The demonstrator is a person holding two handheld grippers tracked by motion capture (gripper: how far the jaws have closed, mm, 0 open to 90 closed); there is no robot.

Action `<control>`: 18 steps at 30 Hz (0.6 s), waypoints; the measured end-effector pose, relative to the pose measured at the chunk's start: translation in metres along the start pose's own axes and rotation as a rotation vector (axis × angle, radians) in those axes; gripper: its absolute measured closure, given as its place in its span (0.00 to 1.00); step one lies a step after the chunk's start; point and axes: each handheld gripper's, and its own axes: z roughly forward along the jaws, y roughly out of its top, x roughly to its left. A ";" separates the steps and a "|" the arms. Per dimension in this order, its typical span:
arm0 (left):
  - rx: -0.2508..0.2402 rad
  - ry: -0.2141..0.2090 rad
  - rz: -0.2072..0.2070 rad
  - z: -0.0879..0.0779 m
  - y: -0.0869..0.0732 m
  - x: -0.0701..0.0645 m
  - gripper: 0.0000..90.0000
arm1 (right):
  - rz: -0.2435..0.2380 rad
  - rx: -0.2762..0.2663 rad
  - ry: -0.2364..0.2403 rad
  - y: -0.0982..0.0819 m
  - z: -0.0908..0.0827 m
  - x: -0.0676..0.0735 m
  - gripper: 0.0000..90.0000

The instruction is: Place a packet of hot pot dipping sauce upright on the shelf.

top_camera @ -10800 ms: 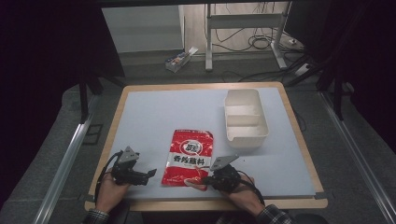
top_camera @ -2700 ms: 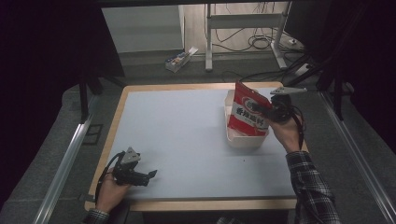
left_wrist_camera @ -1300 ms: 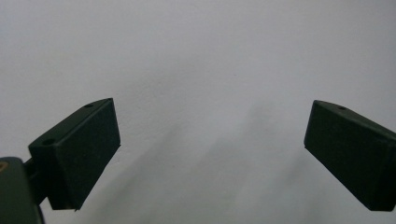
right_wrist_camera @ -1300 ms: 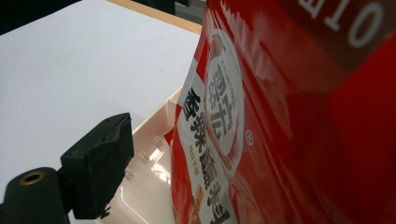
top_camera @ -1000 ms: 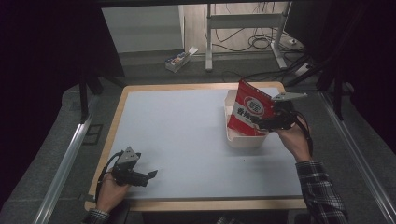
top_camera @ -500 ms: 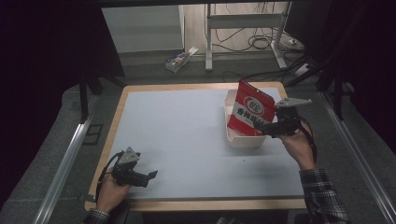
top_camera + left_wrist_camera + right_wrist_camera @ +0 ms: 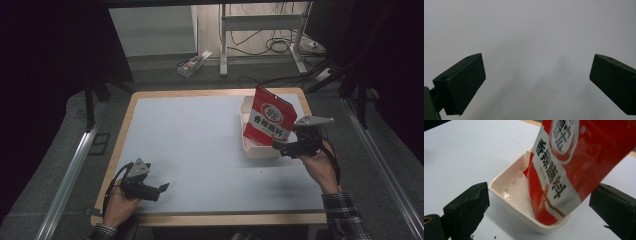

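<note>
At the table's [image 7: 200, 125] near left corner, the left gripper [image 7: 161, 188] is resting, jaws apart. One red packet [image 7: 269, 117] is standing tilted in one white tray [image 7: 246, 145]. The right gripper [image 7: 278, 147] has just been opening, pads off the packet.

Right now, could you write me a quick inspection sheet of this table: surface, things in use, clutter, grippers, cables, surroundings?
Surface: pale table top with wooden edge, bare in the middle.
Job's things: red seasoning packet stands tilted in the white tray, leaning on its far end.
Clutter: nothing seen on the table.
Grippers: right gripper open, jaws just opened, packet released, no pad touching it; left gripper open and holding nothing, near the front edge.
Cables: one trails from each gripper; more lie on the floor behind.
Surroundings: small box on the floor, metal frame legs, dark room.
</note>
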 end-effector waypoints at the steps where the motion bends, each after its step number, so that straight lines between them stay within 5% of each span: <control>1: 0.000 0.000 0.001 0.000 0.000 0.000 0.01 | -0.002 0.004 -0.002 -0.001 0.000 0.001 0.03; 18: 0.000 0.004 0.008 0.000 0.000 -0.001 0.01 | -0.021 0.015 0.009 -0.016 -0.009 0.017 0.00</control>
